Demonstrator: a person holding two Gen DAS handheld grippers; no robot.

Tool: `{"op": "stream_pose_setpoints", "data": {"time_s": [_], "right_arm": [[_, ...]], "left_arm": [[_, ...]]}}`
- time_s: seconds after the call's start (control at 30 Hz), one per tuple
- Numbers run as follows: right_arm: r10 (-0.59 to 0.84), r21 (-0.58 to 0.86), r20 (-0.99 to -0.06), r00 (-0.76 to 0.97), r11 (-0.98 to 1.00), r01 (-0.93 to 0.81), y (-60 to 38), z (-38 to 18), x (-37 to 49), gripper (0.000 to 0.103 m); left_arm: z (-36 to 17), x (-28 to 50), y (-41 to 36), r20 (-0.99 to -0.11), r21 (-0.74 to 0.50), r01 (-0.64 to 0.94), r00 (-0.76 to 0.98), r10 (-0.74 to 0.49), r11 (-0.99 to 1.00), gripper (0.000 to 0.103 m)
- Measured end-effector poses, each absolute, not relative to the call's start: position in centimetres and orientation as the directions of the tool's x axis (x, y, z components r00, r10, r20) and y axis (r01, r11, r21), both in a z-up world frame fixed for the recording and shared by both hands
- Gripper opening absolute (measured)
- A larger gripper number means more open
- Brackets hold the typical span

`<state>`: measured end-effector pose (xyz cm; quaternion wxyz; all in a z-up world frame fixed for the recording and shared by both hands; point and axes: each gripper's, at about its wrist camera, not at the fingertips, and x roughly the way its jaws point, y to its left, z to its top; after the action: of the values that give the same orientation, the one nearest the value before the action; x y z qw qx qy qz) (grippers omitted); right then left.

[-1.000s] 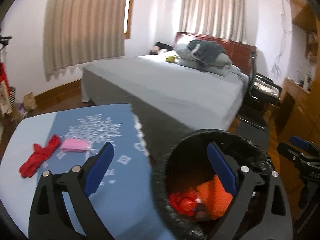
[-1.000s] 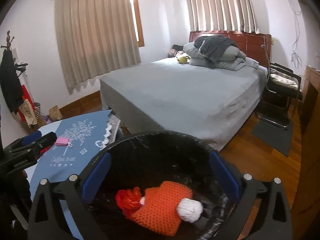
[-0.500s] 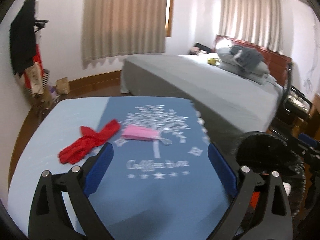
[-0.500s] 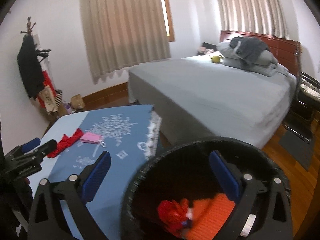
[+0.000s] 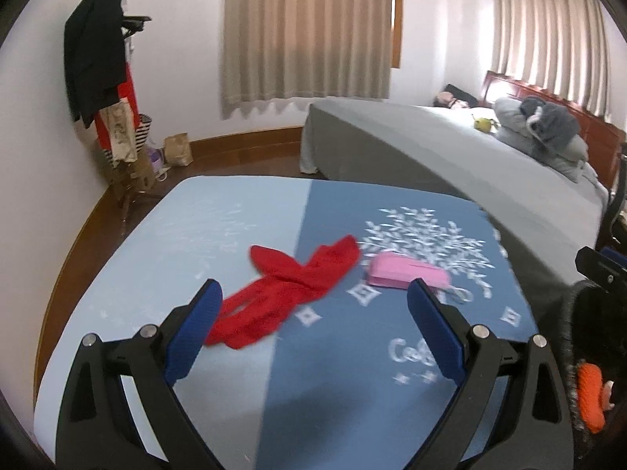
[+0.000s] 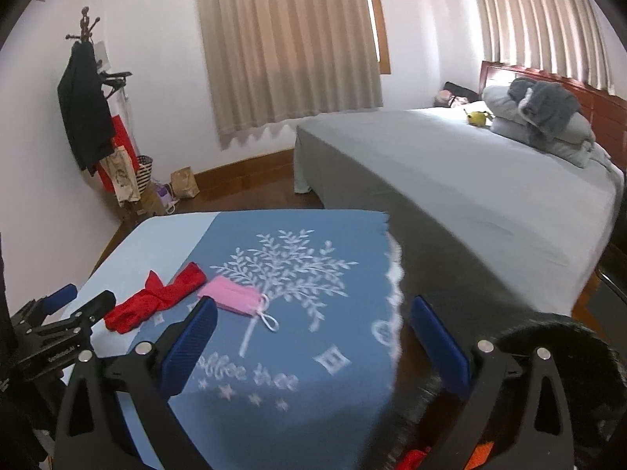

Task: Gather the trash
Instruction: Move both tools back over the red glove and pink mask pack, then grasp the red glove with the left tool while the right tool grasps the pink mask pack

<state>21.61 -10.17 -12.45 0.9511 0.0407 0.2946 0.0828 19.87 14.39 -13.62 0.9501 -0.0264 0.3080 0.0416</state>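
Note:
A crumpled red cloth [image 5: 290, 293] and a pink face mask [image 5: 407, 274] lie on the blue tablecloth [image 5: 333, 384]. My left gripper [image 5: 313, 337] is open and empty, just in front of the red cloth. My right gripper [image 6: 309, 346] is open and empty over the cloth's right edge, with the pink mask [image 6: 231, 293] and red cloth [image 6: 156, 299] ahead to the left. The black trash bin [image 6: 548, 352] stands at the right, with orange and red items inside [image 5: 589, 399].
A grey bed [image 6: 490, 188] with piled bedding stands behind the table. A coat rack [image 5: 102, 78] with clothes and bags stands in the left corner. The left gripper shows at the left of the right wrist view [image 6: 58, 325]. Wooden floor surrounds the table.
Both grippers have swung left from above the trash bin to over the table. The red cloth and pink mask are now close in front of the left gripper.

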Motion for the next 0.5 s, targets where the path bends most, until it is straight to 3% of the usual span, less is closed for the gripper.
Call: {"op": "stream_pose_setpoints", "data": {"time_s": [0.5], "right_arm": [[0.209, 0.112, -0.650, 0.731, 0.977, -0.180, -3.9, -18.2, 29.8, 0.095]], "left_arm": [[-17.1, 24.8, 18.7, -0.634, 0.004, -0.156, 0.764, 0.123, 0.988, 0.093]]}}
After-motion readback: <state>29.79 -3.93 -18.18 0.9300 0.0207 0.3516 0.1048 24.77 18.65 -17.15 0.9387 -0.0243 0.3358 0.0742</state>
